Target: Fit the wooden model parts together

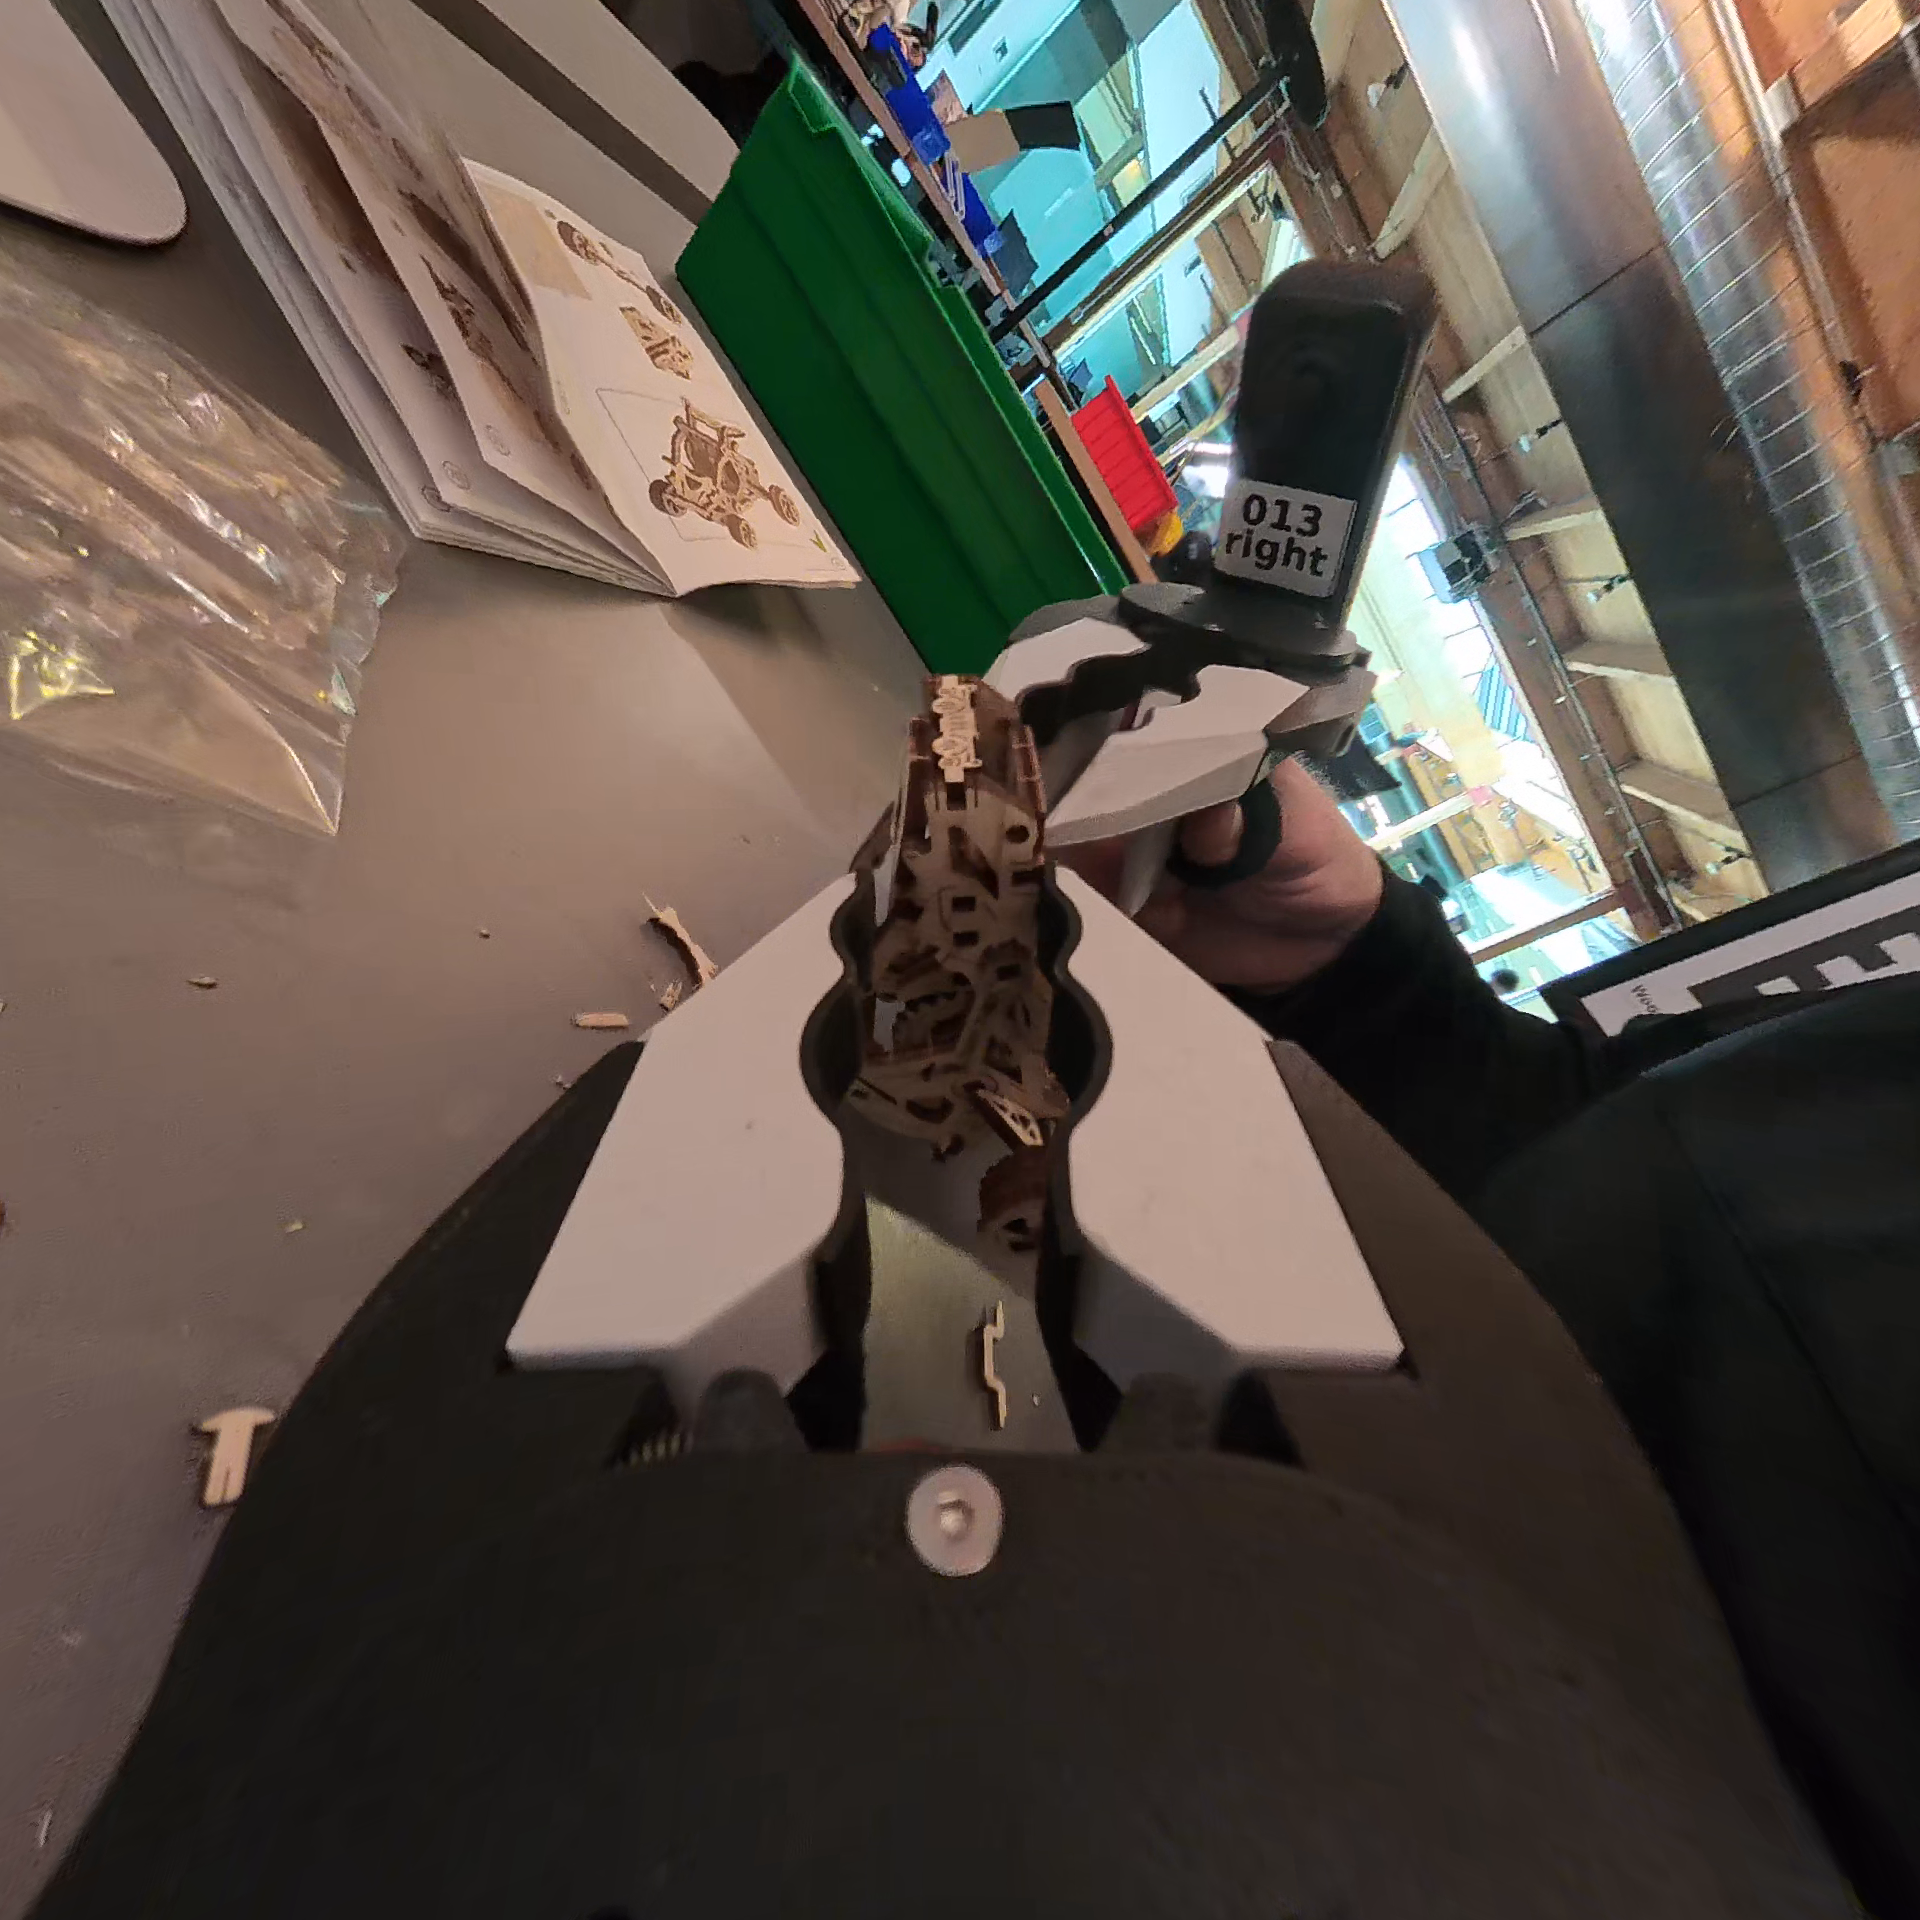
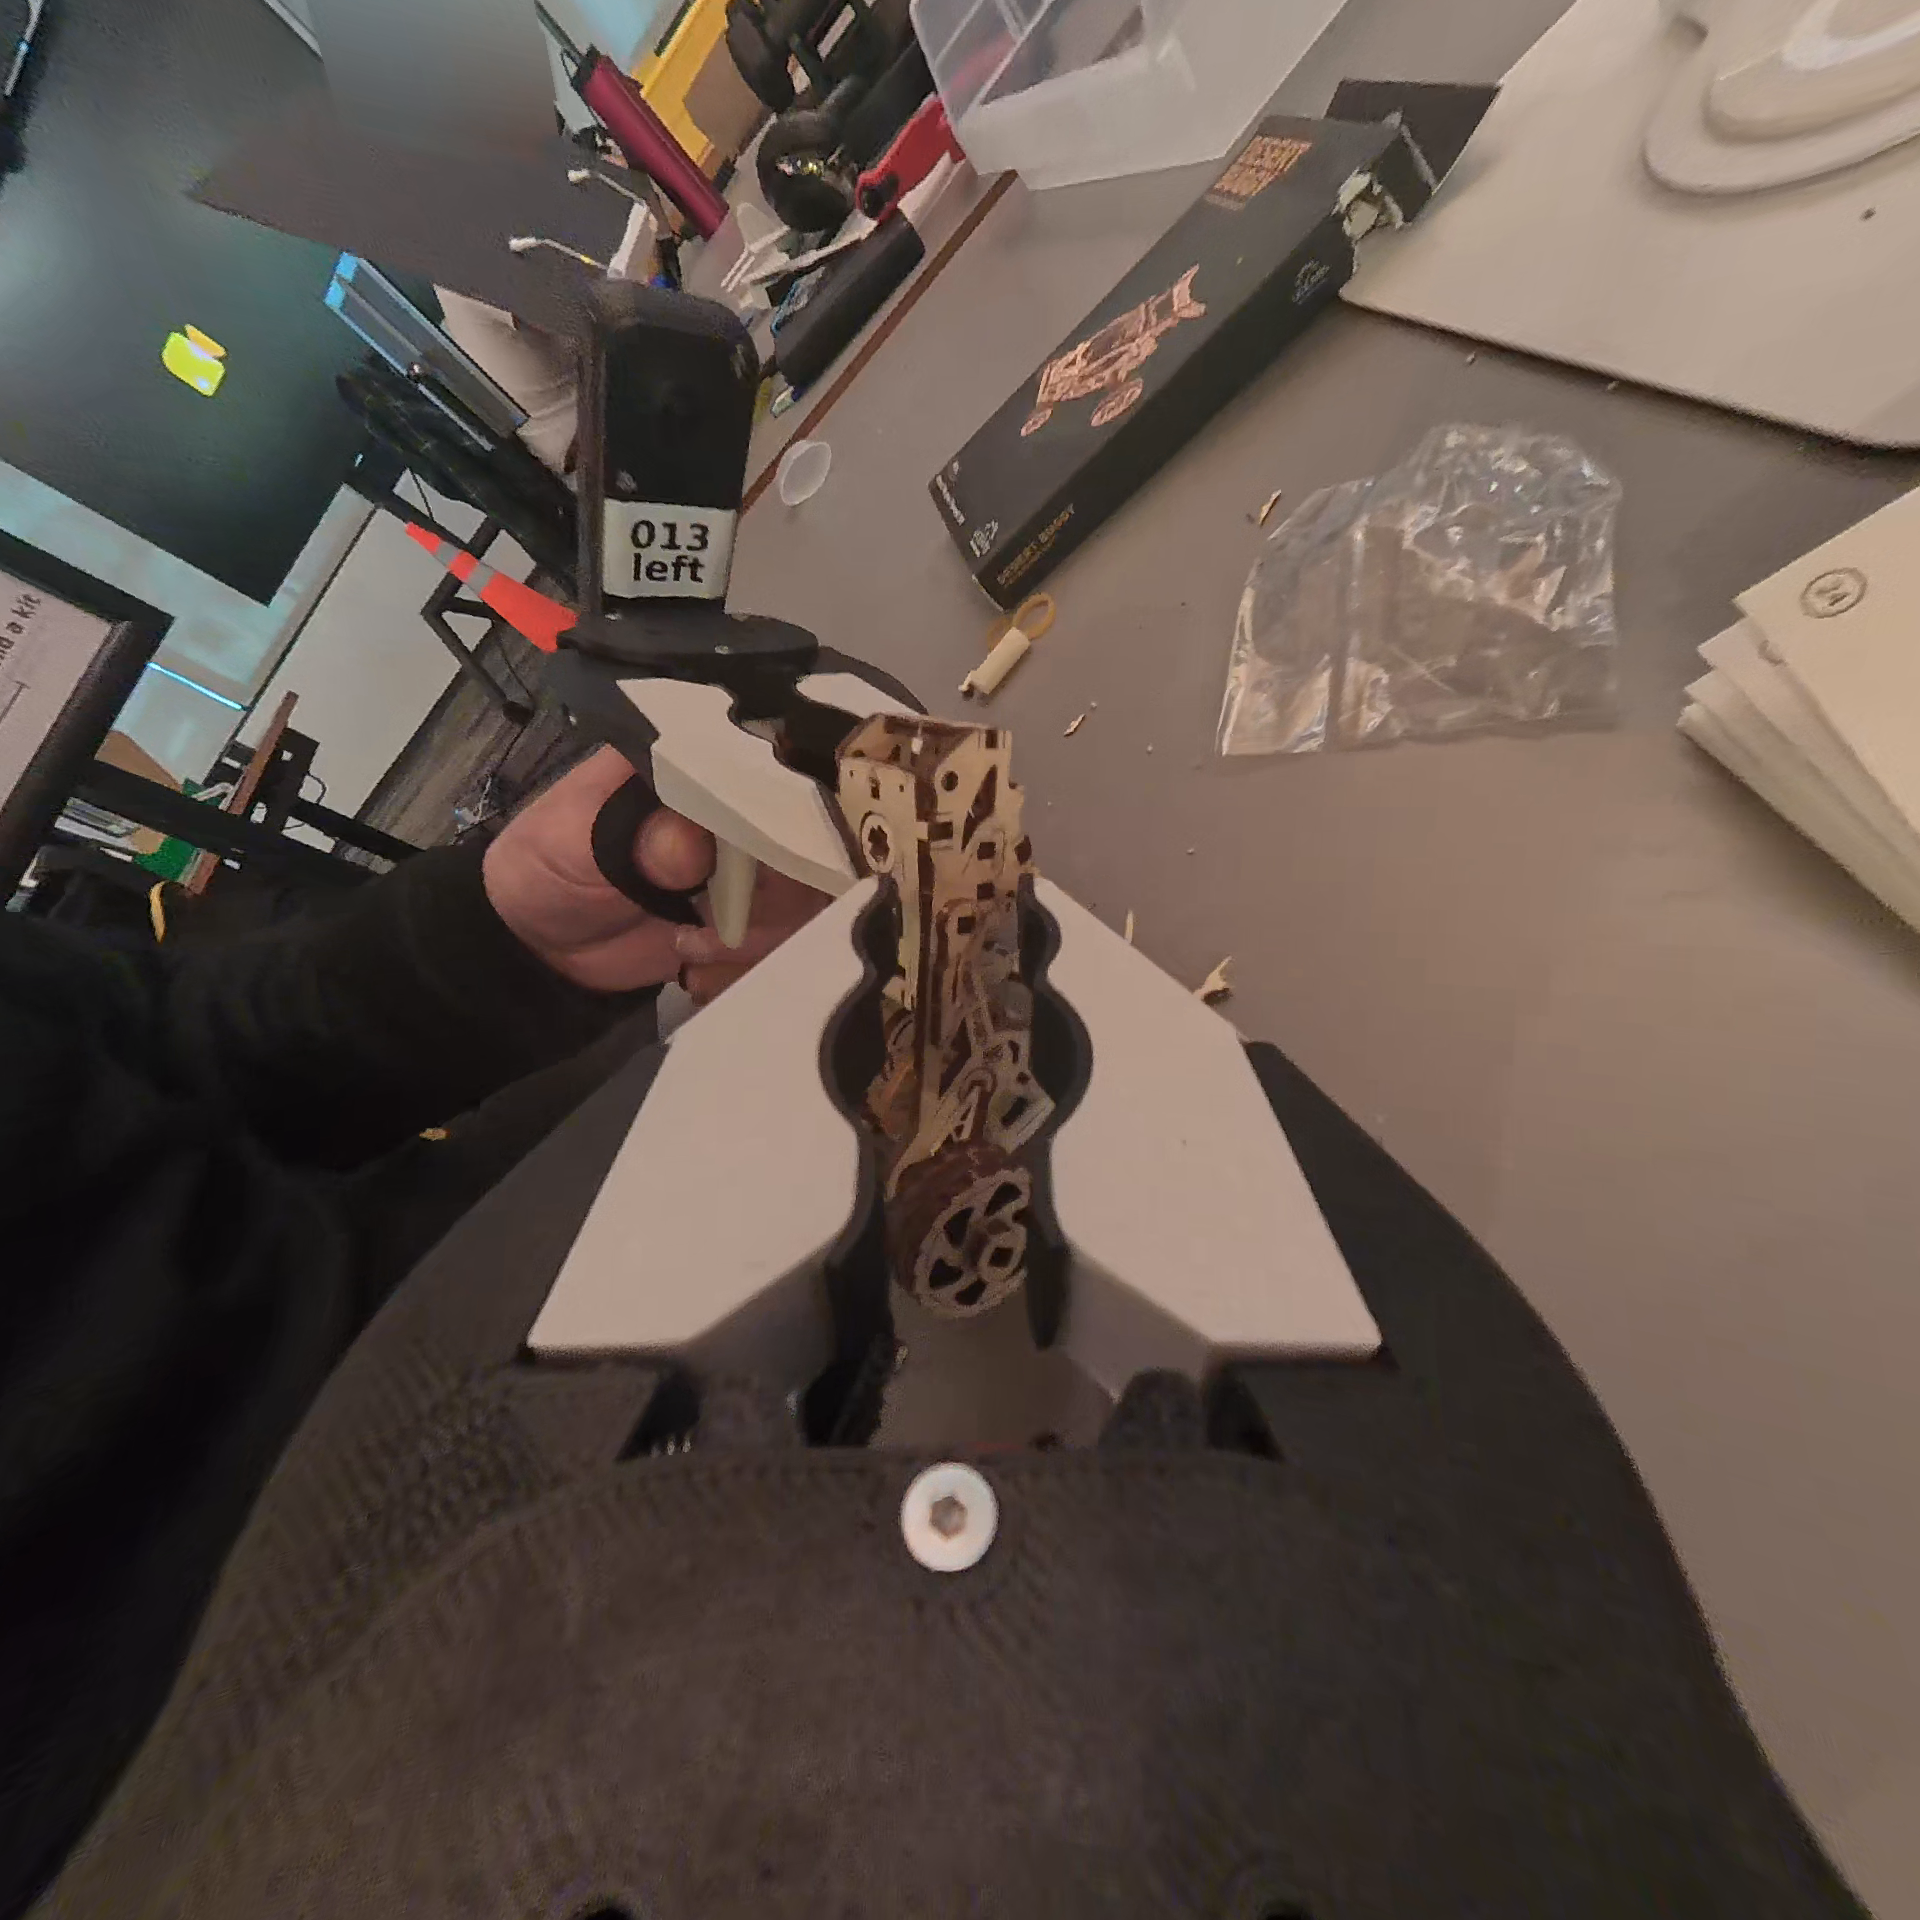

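Field notes. My work goes on over a dull grey desk (image 2: pixel 1455 935), matte, evenly lit with soft shadows. Past its far edge in my left wrist view stands a green plastic bin (image 1: pixel 873 384), with a red bin (image 1: pixel 1122 447) behind it. Beyond them: a broad silver duct (image 1: pixel 1621 312), timber framing (image 1: pixel 1829 135) and bright windows (image 1: pixel 1455 582) letting in daylight. My right wrist view shows a dark monitor (image 2: pixel 156 416) off the desk's left edge, black metal shelving (image 2: pixel 447 457), and a clear plastic tub (image 2: pixel 1091 94) near the far edge.
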`<action>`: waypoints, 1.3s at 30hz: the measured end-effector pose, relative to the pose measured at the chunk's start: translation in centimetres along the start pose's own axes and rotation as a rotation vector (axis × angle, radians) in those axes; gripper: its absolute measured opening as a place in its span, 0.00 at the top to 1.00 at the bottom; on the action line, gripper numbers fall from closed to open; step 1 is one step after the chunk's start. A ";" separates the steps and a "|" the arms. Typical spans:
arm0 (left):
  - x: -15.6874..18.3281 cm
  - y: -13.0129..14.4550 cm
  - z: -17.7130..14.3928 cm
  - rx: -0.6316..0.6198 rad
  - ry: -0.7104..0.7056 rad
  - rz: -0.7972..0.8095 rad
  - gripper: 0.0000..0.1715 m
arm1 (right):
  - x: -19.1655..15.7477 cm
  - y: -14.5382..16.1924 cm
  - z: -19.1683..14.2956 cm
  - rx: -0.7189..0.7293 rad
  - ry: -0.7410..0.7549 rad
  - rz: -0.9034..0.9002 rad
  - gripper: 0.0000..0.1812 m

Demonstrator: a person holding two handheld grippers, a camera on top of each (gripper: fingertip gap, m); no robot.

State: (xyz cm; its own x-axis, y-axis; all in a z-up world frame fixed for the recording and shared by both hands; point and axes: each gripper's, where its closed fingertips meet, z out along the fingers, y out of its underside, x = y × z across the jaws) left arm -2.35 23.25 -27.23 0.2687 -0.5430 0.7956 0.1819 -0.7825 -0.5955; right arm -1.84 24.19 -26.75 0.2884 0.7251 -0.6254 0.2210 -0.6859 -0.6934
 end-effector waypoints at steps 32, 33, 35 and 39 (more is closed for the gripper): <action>-1.0 -0.8 2.3 -0.143 0.112 -0.033 0.86 | 1.1 14.7 -7.7 -0.467 0.483 -0.116 1.00; -1.1 -0.8 2.4 -0.143 0.116 -0.035 0.86 | 1.1 14.6 -7.8 -0.462 0.471 -0.111 1.00; -1.1 -0.9 2.5 -0.143 0.125 -0.039 0.85 | 0.9 13.9 -8.0 -0.420 0.434 -0.079 1.00; -1.0 -0.8 2.8 -0.156 0.143 -0.036 0.85 | 0.8 12.4 -9.1 -0.371 0.371 -0.049 1.00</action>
State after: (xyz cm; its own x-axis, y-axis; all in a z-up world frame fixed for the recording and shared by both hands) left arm -0.10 25.23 -27.85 0.1257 -0.5427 0.8305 0.0372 -0.8339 -0.5506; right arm 9.58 15.72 -32.56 0.5645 0.7328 -0.3800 0.5386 -0.6758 -0.5031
